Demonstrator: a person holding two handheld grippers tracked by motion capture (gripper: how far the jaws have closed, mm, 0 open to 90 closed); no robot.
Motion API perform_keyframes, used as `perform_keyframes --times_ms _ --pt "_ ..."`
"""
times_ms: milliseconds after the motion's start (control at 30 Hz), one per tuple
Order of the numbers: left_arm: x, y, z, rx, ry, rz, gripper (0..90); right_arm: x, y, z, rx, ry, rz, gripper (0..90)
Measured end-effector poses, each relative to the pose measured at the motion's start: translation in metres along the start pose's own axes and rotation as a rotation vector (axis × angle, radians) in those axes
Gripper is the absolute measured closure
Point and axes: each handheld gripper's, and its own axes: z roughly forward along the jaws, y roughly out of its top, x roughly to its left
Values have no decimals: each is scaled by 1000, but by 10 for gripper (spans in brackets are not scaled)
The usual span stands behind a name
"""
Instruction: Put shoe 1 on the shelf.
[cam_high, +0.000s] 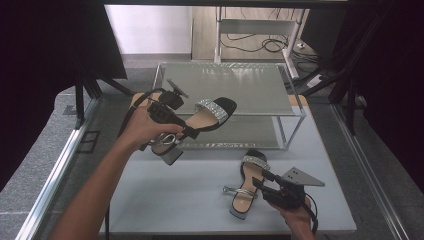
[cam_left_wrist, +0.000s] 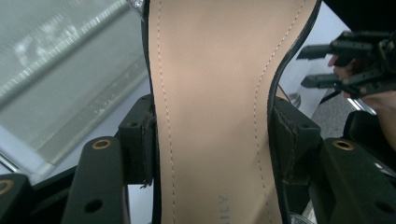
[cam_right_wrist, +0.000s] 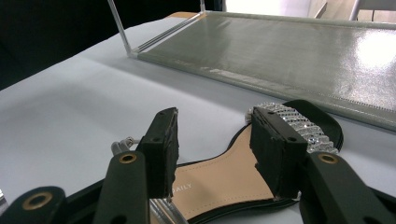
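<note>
— Tan insole first: our left claw (cam_left_wrist: 212, 140) clamps the raised sandal (cam_left_wrist: 212, 93) across its waist, both pads pressed on its edges. Why there?

— We judge the narrow waist gives a firm hold for carrying it toward the two-tier rack (cam_high: 235, 85) in the upper middle of the high view, toe forward.

— And the second sandal (cam_high: 247, 182)?

— It lies flat on the tabletop (cam_high: 175, 200), lower right. Our right claw (cam_right_wrist: 215, 154) straddles it, part open, pads apart from its edges, nothing gripped yet.
</note>
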Motion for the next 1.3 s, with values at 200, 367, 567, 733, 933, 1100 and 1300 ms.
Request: perform_keyframes --times_ms 200,367,567,733,933,1100,1300 --pt "5 15 -7 -27 -22 -25 415 0 0 0 6 0 0 514" --pt "11 30 -12 -32 -34 -33 415 1 0 1 4 2 -4 512" --pt "19 47 -16 -46 -41 -52 415 1 -1 2 10 7 -2 510" --pt "28 58 -13 -43 -52 -69 415 1 -1 5 21 14 -9 506" --pt "39 67 -9 -66 -75 -96 415 2 -1 5 25 13 -13 505" --pt "45 76 -10 -80 -72 -121 415 5 0 3 24 13 -21 503" --pt "55 94 -13 -106 -58 -167 415 7 0 3 29 5 -39 497"
